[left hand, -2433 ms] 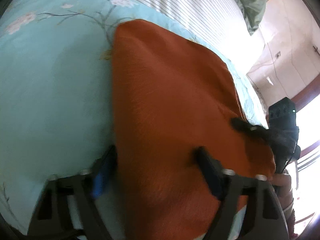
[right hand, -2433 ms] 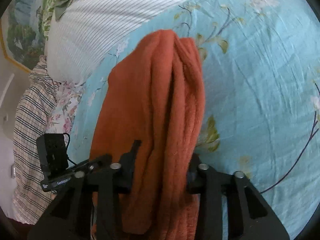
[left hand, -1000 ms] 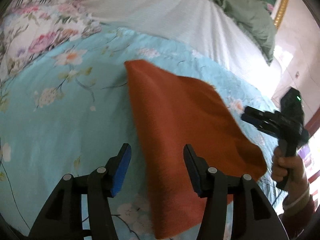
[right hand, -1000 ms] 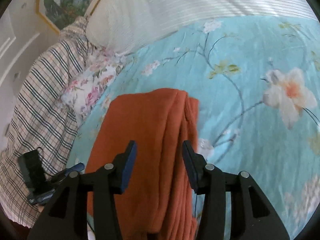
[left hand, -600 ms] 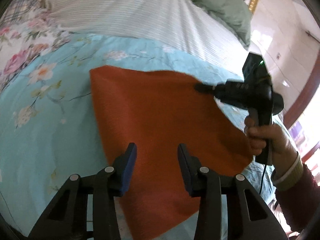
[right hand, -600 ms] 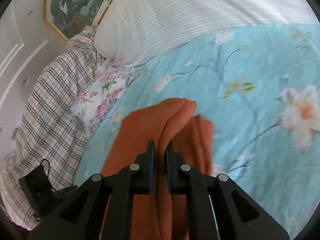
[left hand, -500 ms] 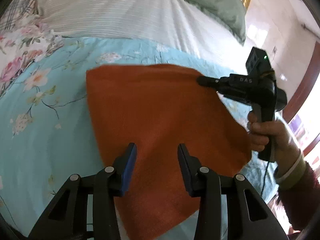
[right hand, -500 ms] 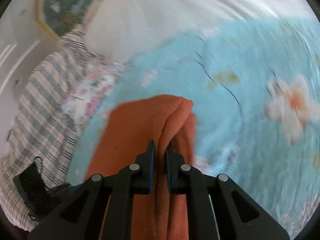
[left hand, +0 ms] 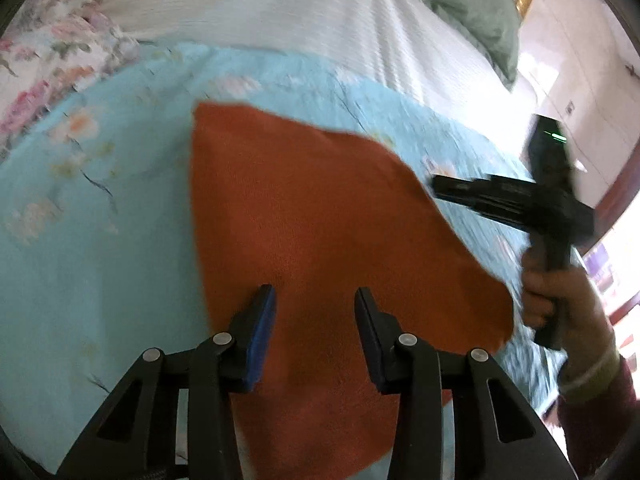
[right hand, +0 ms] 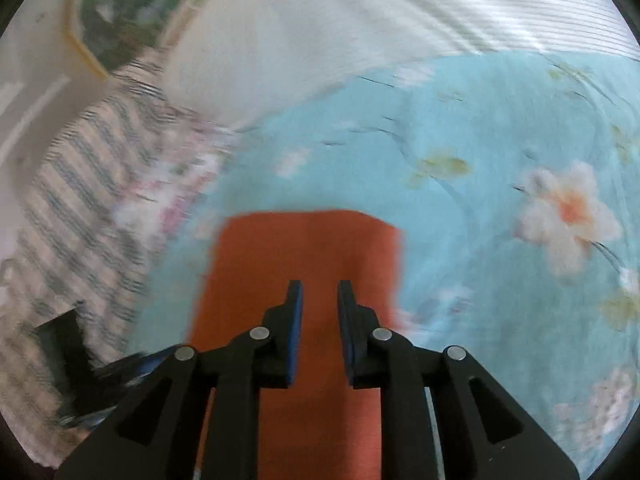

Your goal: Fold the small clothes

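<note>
So the bed with its light-blue floral quilt fills most of both views, white striped pillow across the top. The rust-orange fleecy cloth lies flat on the quilt in the middle of the frame, looking like a neat rectangle with a straight far edge in the right wrist view. I'd say at least one fold is in, and maybe another fold to make it smaller is left, hard to tell with the blur.

My left hand-held gripper has its jaws wide apart over the cloth's near part, gripping nothing. My right hand-held gripper sits lower middle, jaws slightly apart over the cloth, empty too.
</note>
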Motion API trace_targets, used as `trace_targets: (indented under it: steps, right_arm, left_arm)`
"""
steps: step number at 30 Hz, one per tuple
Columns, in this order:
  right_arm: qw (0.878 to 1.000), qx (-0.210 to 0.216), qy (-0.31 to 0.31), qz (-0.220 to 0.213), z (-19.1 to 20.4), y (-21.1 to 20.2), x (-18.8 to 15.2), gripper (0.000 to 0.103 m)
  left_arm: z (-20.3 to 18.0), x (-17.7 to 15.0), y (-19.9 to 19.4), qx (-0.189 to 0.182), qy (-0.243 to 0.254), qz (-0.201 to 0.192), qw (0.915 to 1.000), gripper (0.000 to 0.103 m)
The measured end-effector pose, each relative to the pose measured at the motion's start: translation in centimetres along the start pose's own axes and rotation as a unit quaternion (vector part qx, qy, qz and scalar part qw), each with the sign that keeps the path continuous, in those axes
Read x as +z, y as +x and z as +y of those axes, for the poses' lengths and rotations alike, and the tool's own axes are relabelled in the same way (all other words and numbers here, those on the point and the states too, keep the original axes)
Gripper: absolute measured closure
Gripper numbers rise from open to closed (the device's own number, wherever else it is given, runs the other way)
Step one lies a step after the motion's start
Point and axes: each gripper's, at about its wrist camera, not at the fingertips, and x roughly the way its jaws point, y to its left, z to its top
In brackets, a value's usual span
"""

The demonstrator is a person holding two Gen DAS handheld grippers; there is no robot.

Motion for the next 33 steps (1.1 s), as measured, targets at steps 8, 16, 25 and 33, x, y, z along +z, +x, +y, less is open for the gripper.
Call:
trace_targets:
  steps: [8, 16, 25, 33]
  right_arm:
    - [0.997, -0.046, 0.044, 0.042, -3.4, 6.9, -1.3, 0.093]
    - [0.997, -0.047, 0.058, 0.028, -4.5, 6.4, -1.5, 0.103]
    - [0.999, -0.039, 0.017, 0.017, 0.3, 0.5, -5.0, 0.099]
    - [0.996, -0.083, 0.006, 0.036, -0.7, -0.7, -10.6, 0.101]
  left_arm:
    - [4.2, 5.4, 4.0, 0.012, -0.068, 0.012, 0.9976, 0.065]
    - [5.5, 7.8, 8.4, 0.073, -0.055, 0.038, 0.9951, 0.073]
    - [4.0, 5.7, 4.9, 0.057, -0.043, 0.019, 0.9972, 0.077]
    - [0.3, -2.7, -1.8, -0.016, -0.008, 0.004, 0.9998, 0.077]
